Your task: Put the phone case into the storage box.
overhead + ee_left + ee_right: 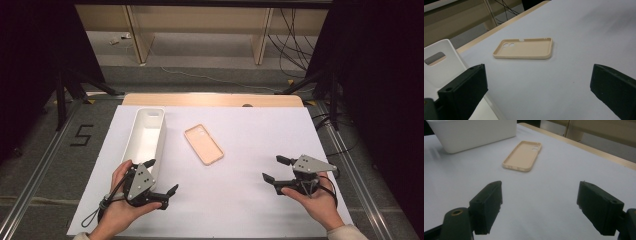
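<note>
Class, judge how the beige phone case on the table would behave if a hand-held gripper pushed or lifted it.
The phone case lies flat, open side up, so it would probably slide, not roll or tip. Its thin hollow shell looks light and perhaps bendy. The low rim offers little to grip.

In the left gripper view the white bin [441,62] is cut off by the left and bottom edges, and one of the fingers [464,92] hides part of its wall. In the right gripper view the bin [474,132] runs off the top edge, leaving its rim out of sight. In the high view, the left hand [120,200] and left gripper [162,180] cover the bin's [145,140] near end.
</note>
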`<state>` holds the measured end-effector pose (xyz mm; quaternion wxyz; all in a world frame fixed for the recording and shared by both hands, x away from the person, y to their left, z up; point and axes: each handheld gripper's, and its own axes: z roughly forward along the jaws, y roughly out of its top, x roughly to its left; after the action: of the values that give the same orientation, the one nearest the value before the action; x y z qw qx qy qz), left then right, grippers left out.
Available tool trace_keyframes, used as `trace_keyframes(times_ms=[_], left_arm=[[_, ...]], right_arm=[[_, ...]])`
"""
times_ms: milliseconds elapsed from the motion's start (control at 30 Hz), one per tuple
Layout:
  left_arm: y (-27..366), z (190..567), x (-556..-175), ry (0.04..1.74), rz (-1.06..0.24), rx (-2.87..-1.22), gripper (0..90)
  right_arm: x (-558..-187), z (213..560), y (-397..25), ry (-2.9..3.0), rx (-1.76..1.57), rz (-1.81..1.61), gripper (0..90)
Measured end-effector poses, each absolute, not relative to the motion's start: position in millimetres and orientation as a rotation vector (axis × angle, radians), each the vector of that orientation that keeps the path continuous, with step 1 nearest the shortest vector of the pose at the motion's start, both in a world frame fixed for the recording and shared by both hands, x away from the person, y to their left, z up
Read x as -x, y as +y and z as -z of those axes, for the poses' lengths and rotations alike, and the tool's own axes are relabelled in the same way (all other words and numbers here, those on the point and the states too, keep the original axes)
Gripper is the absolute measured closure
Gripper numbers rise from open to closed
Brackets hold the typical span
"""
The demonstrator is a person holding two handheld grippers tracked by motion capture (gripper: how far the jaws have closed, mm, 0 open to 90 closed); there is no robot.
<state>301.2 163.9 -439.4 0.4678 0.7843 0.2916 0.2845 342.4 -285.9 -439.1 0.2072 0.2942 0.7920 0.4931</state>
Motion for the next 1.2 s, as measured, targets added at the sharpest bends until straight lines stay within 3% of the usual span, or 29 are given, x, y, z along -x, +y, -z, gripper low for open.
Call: trace_keyframes(times_ms=[300, 467, 500, 533, 567, 667, 867, 1200], left_arm=[[164, 439, -300, 0.713, -0.701, -1.924, 0.5], [164, 439, -300, 0.709, -0.702, -1.924, 0.5], [164, 439, -300, 0.708, -0.702, -1.926, 0.5], [164, 439, -300, 0.708, -0.701, -1.927, 0.5], [164, 438, -300, 0.706, -0.702, -1.927, 0.5], [162, 438, -300, 0.704, -0.696, -1.925, 0.5], [162, 438, -300, 0.704, -0.694, -1.925, 0.6], [163, 438, -300, 0.707, -0.689, -1.922, 0.6]], right_arm=[[-342, 439, -285, 2.211, -0.814, -1.373, 23.6], [-344, 437, -284, 2.211, -0.8, -1.374, 34.3], [-345, 437, -283, 2.209, -0.799, -1.373, 38.2], [-347, 436, -283, 2.207, -0.798, -1.378, 49.7], [-347, 436, -283, 2.207, -0.798, -1.378, 49.7], [-355, 435, -278, 2.236, -0.77, -1.363, 69.1], [-367, 433, -266, 2.27, -0.755, -1.341, 89.4], [-385, 434, -230, 2.347, -0.741, -1.341, 90.0]])
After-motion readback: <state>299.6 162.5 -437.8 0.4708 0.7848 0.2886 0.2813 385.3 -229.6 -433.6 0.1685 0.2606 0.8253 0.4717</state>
